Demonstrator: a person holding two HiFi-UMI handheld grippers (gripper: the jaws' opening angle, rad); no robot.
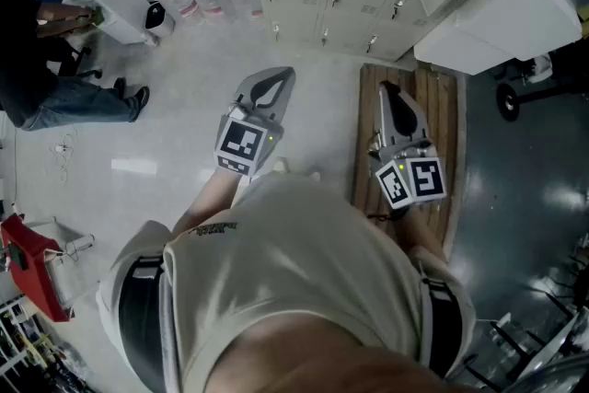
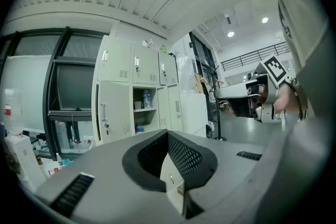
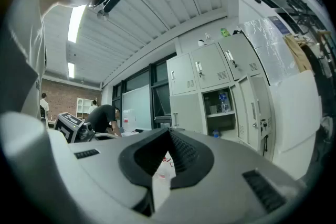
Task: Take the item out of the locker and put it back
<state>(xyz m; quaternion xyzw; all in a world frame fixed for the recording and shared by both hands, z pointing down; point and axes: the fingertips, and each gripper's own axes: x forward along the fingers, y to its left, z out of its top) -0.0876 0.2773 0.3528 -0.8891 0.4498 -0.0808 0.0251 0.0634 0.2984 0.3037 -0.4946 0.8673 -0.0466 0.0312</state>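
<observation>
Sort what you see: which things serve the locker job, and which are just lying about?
Job: open locker; bottle on its shelf; left gripper and right gripper, both shut and empty.
Lying about: jugs; pallet; person.

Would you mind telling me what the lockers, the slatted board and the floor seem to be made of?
Lockers: likely sheet metal painted pale grey, judging by pressed vent slots and thin flat doors. Slatted board: wood, bare brown planks with gaps between. Floor: perhaps sealed concrete or epoxy, grey and glossy, showing light reflections.
</observation>
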